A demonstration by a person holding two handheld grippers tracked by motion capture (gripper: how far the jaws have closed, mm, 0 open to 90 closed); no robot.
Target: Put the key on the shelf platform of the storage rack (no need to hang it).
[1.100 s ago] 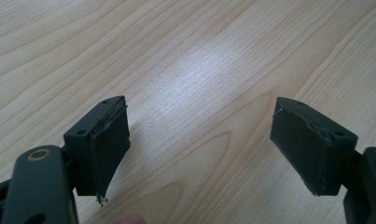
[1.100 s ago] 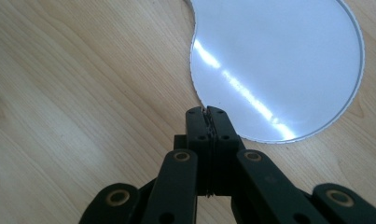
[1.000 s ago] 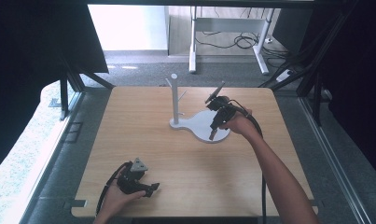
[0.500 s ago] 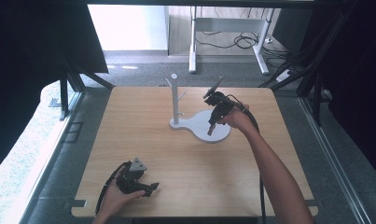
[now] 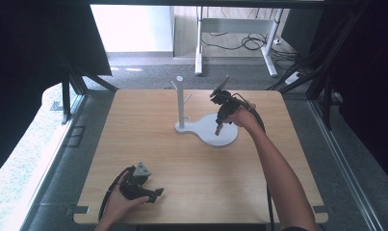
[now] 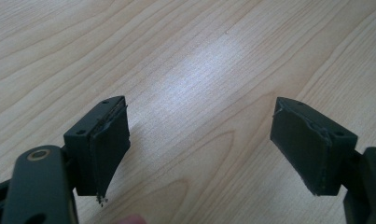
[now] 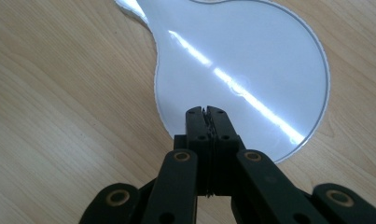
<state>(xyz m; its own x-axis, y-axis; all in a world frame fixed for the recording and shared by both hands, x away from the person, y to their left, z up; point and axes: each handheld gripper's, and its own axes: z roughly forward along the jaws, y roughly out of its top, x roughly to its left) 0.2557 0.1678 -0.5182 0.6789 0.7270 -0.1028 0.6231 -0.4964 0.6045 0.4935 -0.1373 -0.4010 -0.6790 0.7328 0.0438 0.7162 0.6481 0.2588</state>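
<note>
A white stand [image 5: 181, 103] with a post and short pegs rises from a flat white base [image 5: 226, 139] near the middle of the wooden table [image 5: 148, 139]. My right gripper [image 5: 219, 129] hangs just above that base's round part, pointing down, jaws shut with nothing between them. In the right gripper view the closed tips [image 7: 206, 113] sit over the glossy white base [image 7: 251, 56]. My left gripper [image 5: 154, 194] rests low at the table's near left edge, held in a hand. Its jaws [image 6: 199, 144] stand wide open over bare wood.
A black cable [image 5: 264, 130] trails from the right gripper along the forearm. Beyond the table's far edge stand a white desk frame [image 5: 199, 43] and floor cables [image 5: 249, 43]. Dark frame posts [image 5: 66, 91] flank the table on both sides.
My right gripper has shifted slightly left over the white base, staying shut. The left gripper has kept still.
</note>
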